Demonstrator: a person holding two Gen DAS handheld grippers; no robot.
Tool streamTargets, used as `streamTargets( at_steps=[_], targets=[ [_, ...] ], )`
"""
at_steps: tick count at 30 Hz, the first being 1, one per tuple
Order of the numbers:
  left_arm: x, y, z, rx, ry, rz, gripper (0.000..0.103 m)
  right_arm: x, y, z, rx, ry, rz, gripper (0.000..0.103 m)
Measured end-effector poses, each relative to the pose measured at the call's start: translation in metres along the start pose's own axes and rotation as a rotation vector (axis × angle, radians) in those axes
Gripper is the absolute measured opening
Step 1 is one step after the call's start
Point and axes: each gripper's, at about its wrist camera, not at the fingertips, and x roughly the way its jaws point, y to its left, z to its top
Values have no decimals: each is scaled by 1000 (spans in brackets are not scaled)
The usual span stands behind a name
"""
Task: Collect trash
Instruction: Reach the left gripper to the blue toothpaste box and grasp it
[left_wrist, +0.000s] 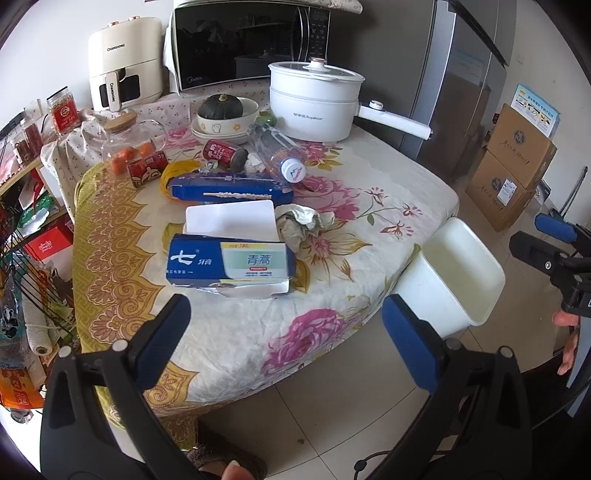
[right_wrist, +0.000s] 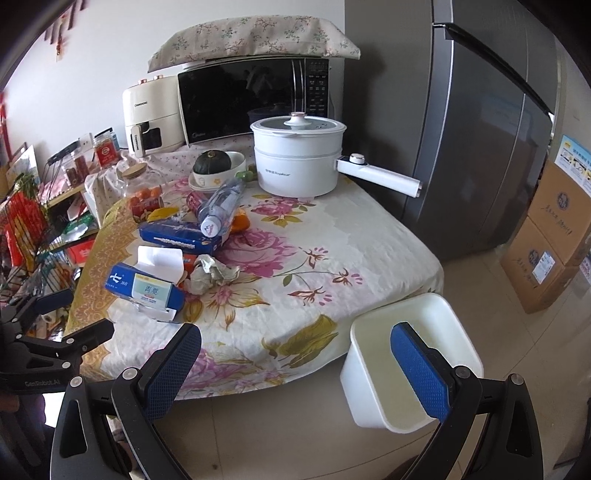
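Trash lies in a loose cluster left of centre in both views, on the floral cloth of the table (left_wrist: 388, 192): an opened toothpaste box (left_wrist: 231, 264) nearest the front edge, a paper wad (left_wrist: 301, 221) just beside it on the right, a long blue box (left_wrist: 229, 190) behind, and further back a bottle (left_wrist: 279, 153) on its side, two red cans (left_wrist: 147, 168) and a small tissue (left_wrist: 255, 162). The bin (left_wrist: 454, 273), white and apparently empty, sits off the table's lower-right corner, below the tabletop, which looks a sensible spot for dropping things straight over the edge. The left gripper (left_wrist: 286, 317) hangs short of the table with its fingers spread wide and nothing between them, lined up roughly with the toothpaste box, so that box is probably the first pick. The right gripper (right_wrist: 295, 354) is likewise wide open and empty, lower in its frame, with its right pad over the bin's mouth, as if waiting there. Each tool shows at the edge of the other's view, only partly. Much is uncertain: the bin's base and whether it hangs from the table or stands on the floor are cut off; something orange (right_wrist: 242, 221) behind the bottle in the right view is hidden in the left one; a yellow scrap (left_wrist: 177, 173) is half covered by the blue box; and whether the cans and bottle are empty cannot be told. A fingertip at the bottom of the left view is all that shows of the hand there.
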Motion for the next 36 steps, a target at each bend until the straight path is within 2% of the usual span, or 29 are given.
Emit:
streamTargets(
  at_steps=[4,7,9,12,14,16,18,20,24,31,33,36],
  targets=[
    [15,26,12,-65,74,-36,103,26,4,16,-14,88,48,103],
    [30,46,20,-95,109,-22,103,50,6,24,-18,155,65,103],
    [44,57,24,-109,147,-8,103,66,6,26,-15,190,70,103],
    [70,74,23,-171,205,-38,103,91,4,23,-4,234,61,103],
    [86,87,21,-247,240,-35,103,107,1,23,12,292,69,103],
    [101,102,19,-372,277,-91,103,116,-2,25,36,306,80,103],
    [111,113,16,-498,284,-131,103,121,-1,30,29,295,64,103],
    [119,118,15,-592,287,-139,103,126,3,36,9,279,42,103],
    [129,115,17,-722,261,-103,103,138,10,42,-2,282,38,103],
    [148,103,19,-822,227,-51,102,156,21,46,-10,300,29,103],
    [153,104,16,-852,232,-70,96,160,23,45,-13,311,29,103],
    [156,109,7,-879,241,-107,83,162,24,44,-22,320,29,103]
  ],
)
